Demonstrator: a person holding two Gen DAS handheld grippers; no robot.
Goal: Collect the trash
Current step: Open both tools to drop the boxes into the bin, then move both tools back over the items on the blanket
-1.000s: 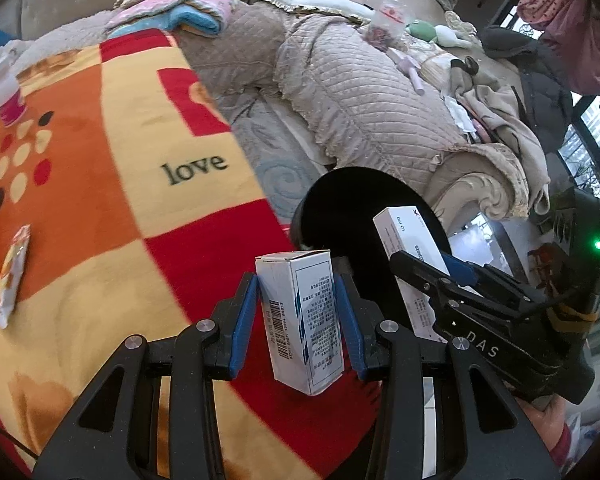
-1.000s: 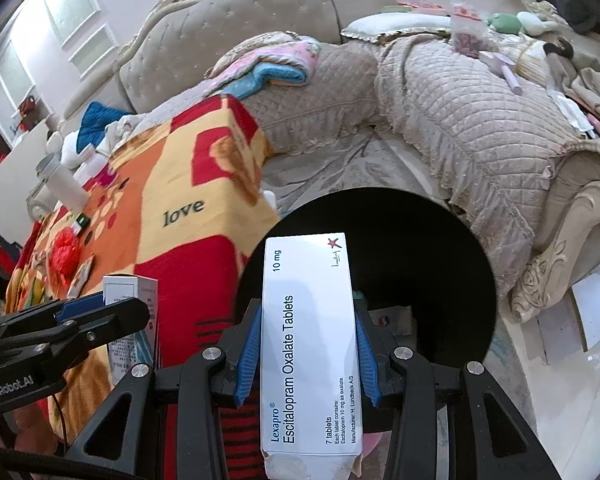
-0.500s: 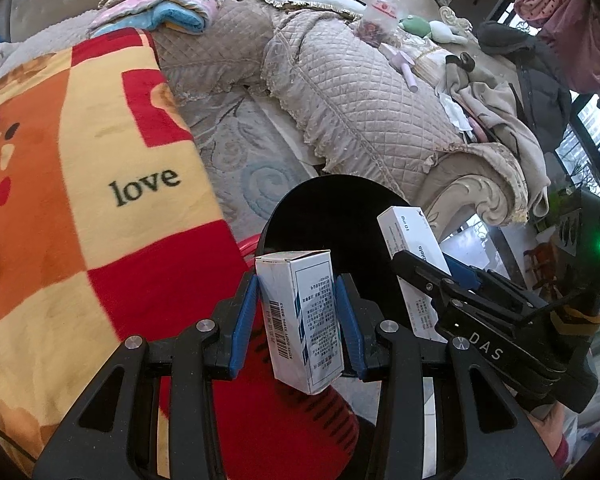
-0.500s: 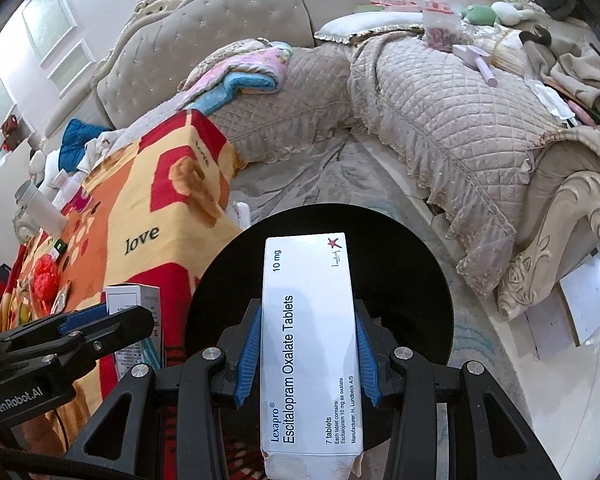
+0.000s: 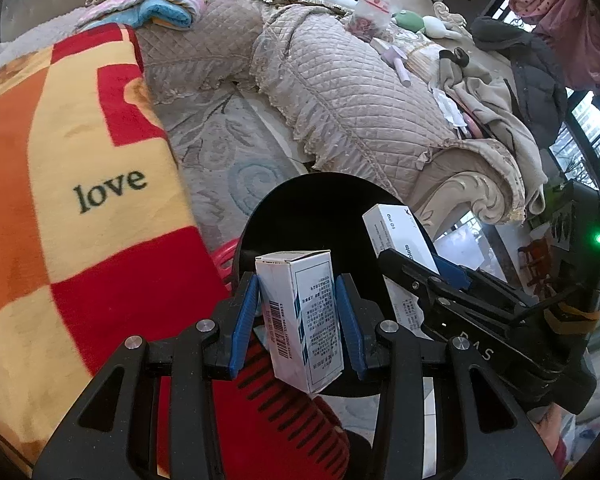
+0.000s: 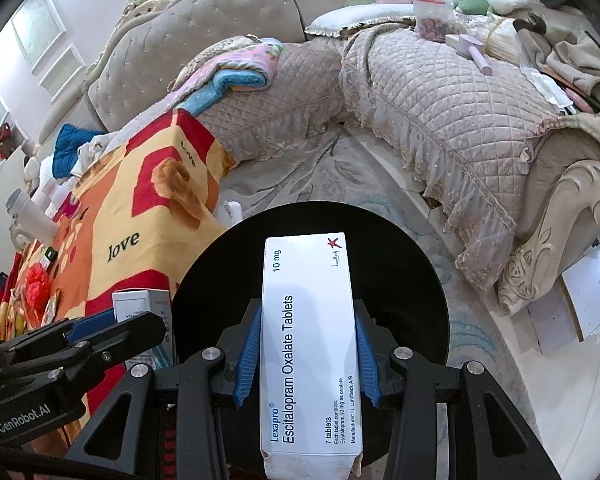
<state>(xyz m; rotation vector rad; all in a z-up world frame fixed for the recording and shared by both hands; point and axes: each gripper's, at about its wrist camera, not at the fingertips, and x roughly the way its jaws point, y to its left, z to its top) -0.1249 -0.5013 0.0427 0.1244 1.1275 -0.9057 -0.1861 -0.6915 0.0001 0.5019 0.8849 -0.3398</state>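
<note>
Both views have slid rightward across the room over the last second: the "love" blanket (image 5: 80, 168) has drifted toward the left edge and the black bin (image 6: 312, 280) now fills more of the lower centre.

I hold the left gripper (image 5: 298, 312) clenched on the small barcoded box (image 5: 300, 320), which sits slightly tilted between the blue pads (image 5: 242, 320). I hold the right gripper (image 6: 306, 344) clenched on the Lexapro carton (image 6: 308, 344), gripped around its mid-length with its far end projecting over the bin mouth. The two tools are just beside each other.

Step in hand, as I judge it: carry both boxes over the bin opening and release.

1. I centre the right gripper first; its carton already overlies the dark opening, so a short advance should suffice.
2. The small box lies near the bin's left rim, next to a red slotted basket (image 5: 284, 392). I shift it right before opening, or it may land on the rim or the blanket.
3. I keep the tools apart to avoid a knock.
4. I open one claw at a time and confirm each drop.

Whether the bin holds anything already, I cannot tell; its interior reads black.
</note>
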